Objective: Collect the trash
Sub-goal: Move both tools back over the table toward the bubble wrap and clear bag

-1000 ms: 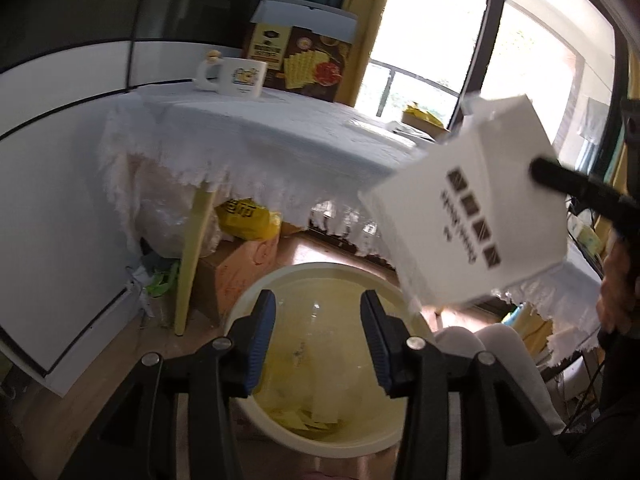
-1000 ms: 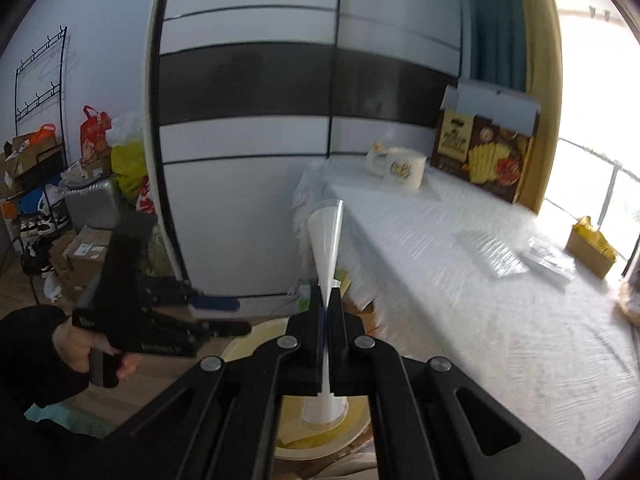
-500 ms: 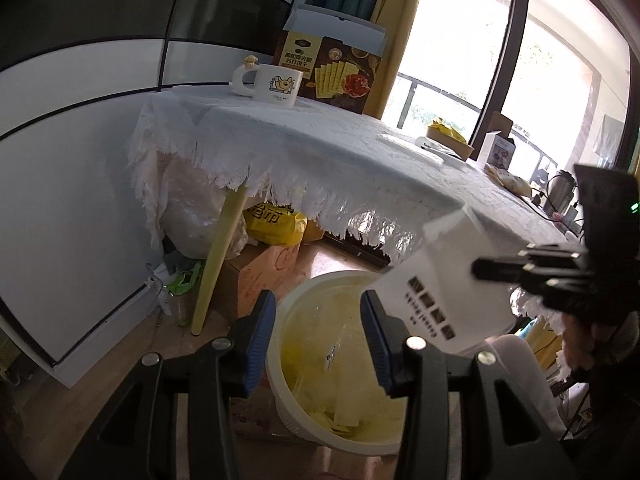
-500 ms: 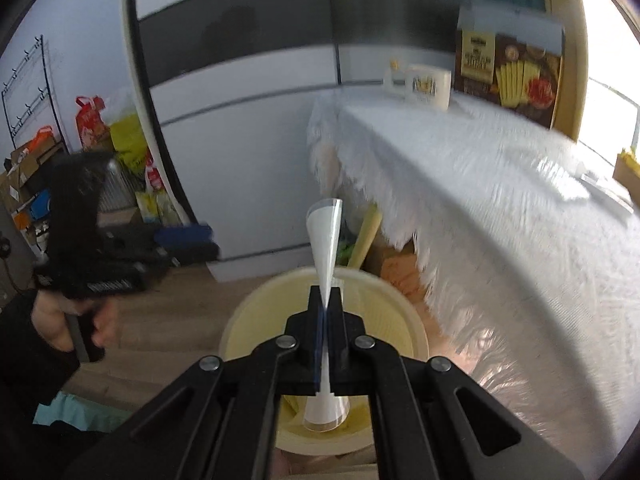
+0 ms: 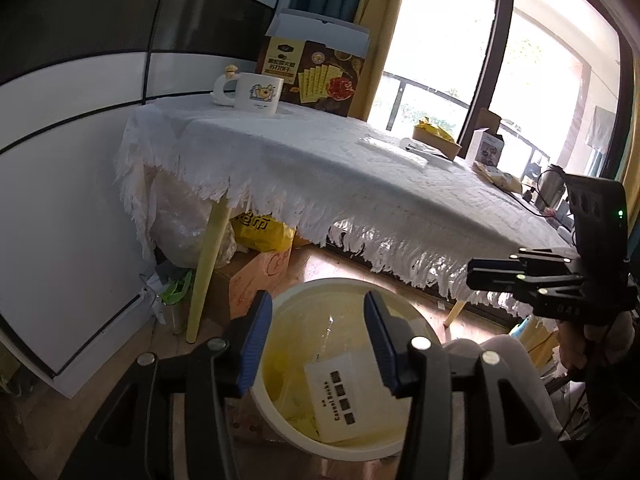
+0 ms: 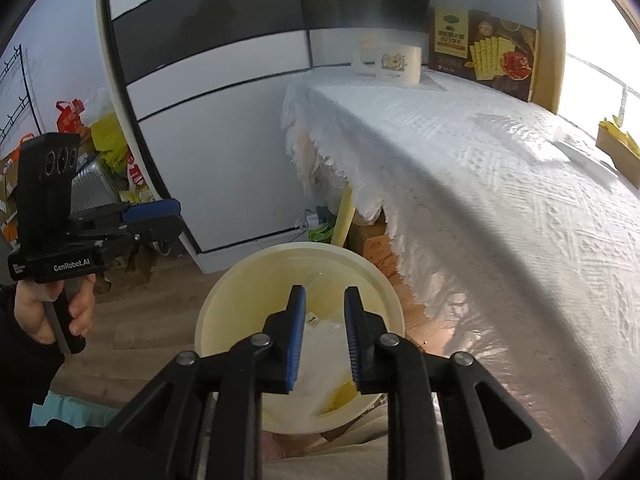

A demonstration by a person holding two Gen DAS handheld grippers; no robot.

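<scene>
A cream round bin [image 5: 344, 285] [image 6: 224, 296] stands on the floor beside the table, lined with yellow plastic. A white flat packet with black squares [image 5: 348, 396] [image 6: 324, 344] lies inside it. My left gripper [image 5: 318, 344] hovers above the bin's near rim, its jaws opening with nothing between them. My right gripper [image 6: 325, 292] points down into the bin from above; its jaws are also opening and hold nothing. Each gripper shows in the other's view, the right gripper [image 5: 472, 276] and the left gripper [image 6: 176, 218], each in a person's hand.
A table with a white fringed cloth [image 5: 320, 168] [image 6: 500, 184] stands right behind the bin, bearing a mug [image 5: 256, 92] and a cracker box [image 5: 316, 72]. Cardboard boxes and a yellow bag [image 5: 260, 232] lie under it. Bags and a suitcase [image 6: 100, 160] crowd the far left.
The right gripper sank toward the bin and let go of the white packet, which now lies inside it. The left gripper's jaws stand a little wider.
</scene>
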